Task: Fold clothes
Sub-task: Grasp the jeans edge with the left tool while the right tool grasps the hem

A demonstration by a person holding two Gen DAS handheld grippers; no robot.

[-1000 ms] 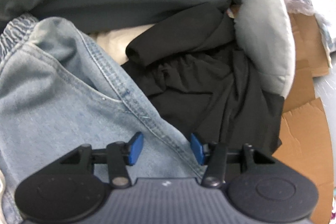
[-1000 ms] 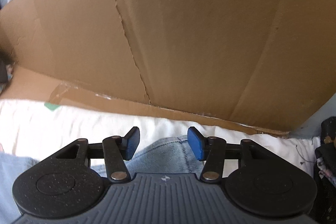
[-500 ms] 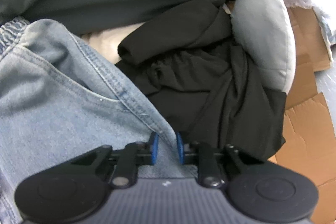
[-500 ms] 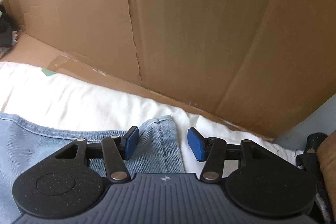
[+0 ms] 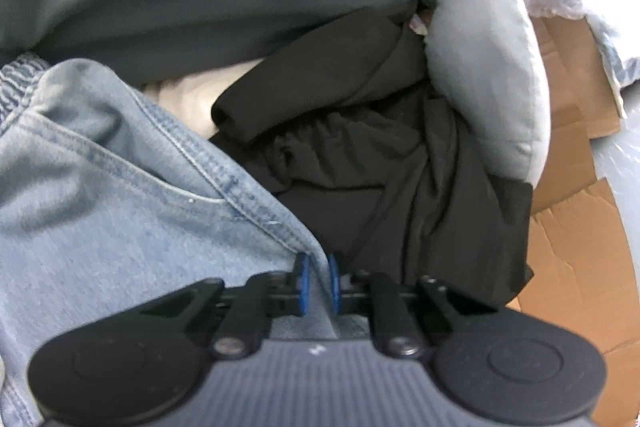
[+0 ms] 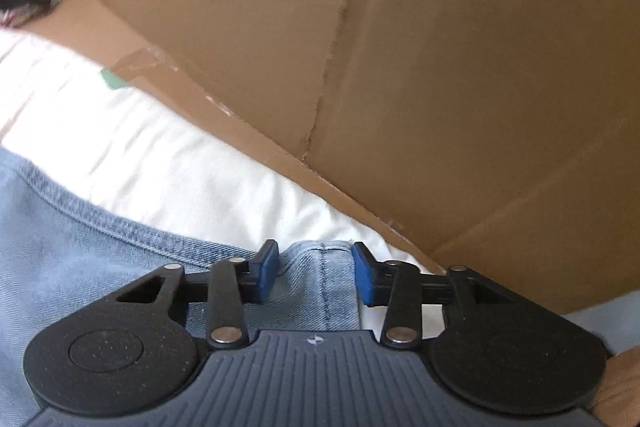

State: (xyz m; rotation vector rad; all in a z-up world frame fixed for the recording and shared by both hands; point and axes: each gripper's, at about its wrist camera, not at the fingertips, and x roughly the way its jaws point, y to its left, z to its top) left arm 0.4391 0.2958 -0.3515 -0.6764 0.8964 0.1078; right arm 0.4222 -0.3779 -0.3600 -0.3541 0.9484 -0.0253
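Light blue jeans (image 5: pixel 100 211) lie unfolded on white bedding (image 6: pixel 168 163). Left gripper (image 5: pixel 317 281): jaws just closed, denim edge pinched. Right gripper (image 6: pixel 314 273): jaws closing round the hem, part-spread, not yet pressed. Folding barely begun; black garment (image 5: pixel 380 171) nearby untouched.
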